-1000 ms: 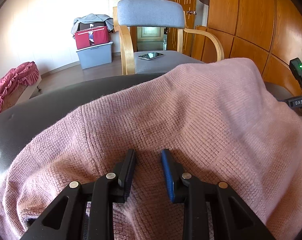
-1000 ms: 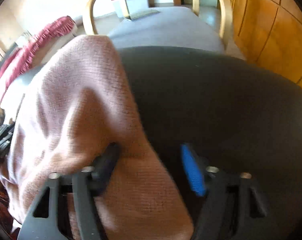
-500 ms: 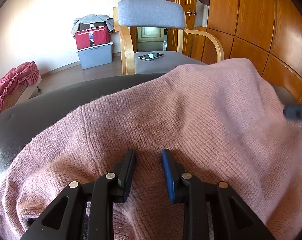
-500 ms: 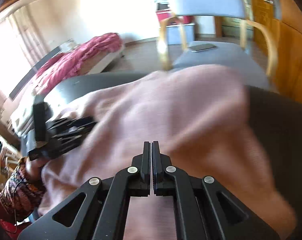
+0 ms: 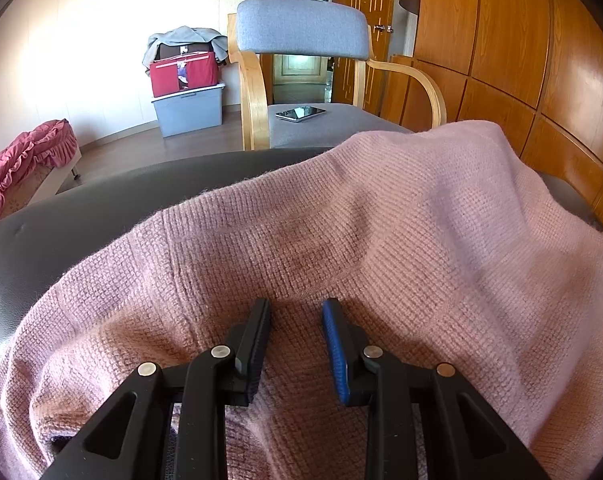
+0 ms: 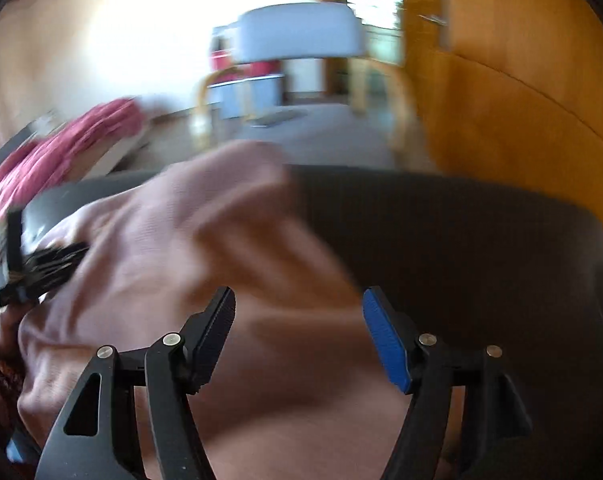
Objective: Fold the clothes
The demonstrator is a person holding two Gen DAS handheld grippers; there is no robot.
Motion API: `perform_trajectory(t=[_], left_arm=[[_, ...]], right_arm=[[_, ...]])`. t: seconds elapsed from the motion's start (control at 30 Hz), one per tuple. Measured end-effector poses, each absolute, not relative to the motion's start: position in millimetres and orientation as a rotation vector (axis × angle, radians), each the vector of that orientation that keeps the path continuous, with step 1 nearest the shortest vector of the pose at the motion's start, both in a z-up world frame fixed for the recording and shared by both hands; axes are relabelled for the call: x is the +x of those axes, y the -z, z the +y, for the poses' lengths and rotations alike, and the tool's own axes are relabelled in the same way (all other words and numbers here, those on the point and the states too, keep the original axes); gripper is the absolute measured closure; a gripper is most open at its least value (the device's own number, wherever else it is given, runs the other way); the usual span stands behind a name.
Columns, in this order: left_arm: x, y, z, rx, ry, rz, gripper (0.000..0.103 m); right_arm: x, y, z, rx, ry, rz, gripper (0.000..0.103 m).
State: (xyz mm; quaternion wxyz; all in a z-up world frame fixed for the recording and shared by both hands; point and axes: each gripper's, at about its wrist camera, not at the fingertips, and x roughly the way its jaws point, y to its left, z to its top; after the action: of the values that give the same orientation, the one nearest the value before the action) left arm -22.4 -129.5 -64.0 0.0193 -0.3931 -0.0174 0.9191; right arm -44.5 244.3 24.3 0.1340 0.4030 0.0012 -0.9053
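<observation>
sweater: pink knit sweater (image 5: 381, 240) lies spread over the dark padded surface (image 5: 101, 208), bunched into a mound, far edge toward 1 o'clock in the left wrist view. In the right wrist view the knit (image 6: 181, 264) fills the 9 o'clock half; the surface is bare from 12 to 3 o'clock.
fold state: layers overlap, one seam line shows at 10 o'clock. Cannot tell whether this is a partial fold or just a heap.
left gripper: left gripper (image 5: 295, 344) has its jaws partly apart, tips resting on the knit, with fabric visible between them but not pinched.
right gripper: right gripper (image 6: 297, 328) has its jaws wide apart, holding nothing, over the sweater's right edge. The view is motion-blurred.
handling: soft, light, limp and stretchy. It will sag and drape from any pinch point. The coarse knit should give the pads good friction, though loose loops may snag.
grip point: my call is to take an edge or a doubled fold rather than mid-panel, pinching both layers deep in the jaws. Two well-separated holds keep the edge straight.
background: armchair (image 5: 301, 32) with a phone (image 5: 300, 113) on its seat at 12 o'clock, well clear of the work.
</observation>
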Motion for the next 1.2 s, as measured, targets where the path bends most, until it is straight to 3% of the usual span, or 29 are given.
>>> perform_trajectory(t=[0.3, 0.4, 0.43, 0.5, 0.6, 0.93, 1.2], left_arm=[[-21.9, 64.0, -130.5, -1.218, -2.852, -0.061, 0.076], [-21.9, 63.9, -130.5, -1.218, -2.851, -0.061, 0.076], [-22.0, 63.9, -130.5, -1.217, -2.851, -0.062, 0.076], [-22.4, 63.7, -130.3, -1.217, -2.851, -0.064, 0.076], [-22.6, 63.8, -129.9, -1.217, -2.851, -0.065, 0.076], [-24.2, 64.1, -131.8, -1.208, -2.835, -0.122, 0.076], [-24.4, 64.3, -138.2, -1.19, -2.82, -0.21, 0.076]], right_arm=[[-36.7, 33.3, 349.6, 1.43, 2.462, -0.674, 0.031], [-41.5, 46.3, 346.9, 1.396, 2.396, -0.783, 0.032], [-43.3, 48.8, 344.3, 1.368, 2.386, -0.804, 0.042], [-45.9, 43.6, 331.3, 1.328, 2.414, -0.74, 0.067], [-45.7, 24.9, 306.3, 1.265, 2.499, -0.561, 0.076], [-14.5, -41.2, 174.0, 0.918, 2.386, -0.257, 0.084], [19.9, 5.7, -1.3, 0.937, 2.025, 0.222, 0.084]])
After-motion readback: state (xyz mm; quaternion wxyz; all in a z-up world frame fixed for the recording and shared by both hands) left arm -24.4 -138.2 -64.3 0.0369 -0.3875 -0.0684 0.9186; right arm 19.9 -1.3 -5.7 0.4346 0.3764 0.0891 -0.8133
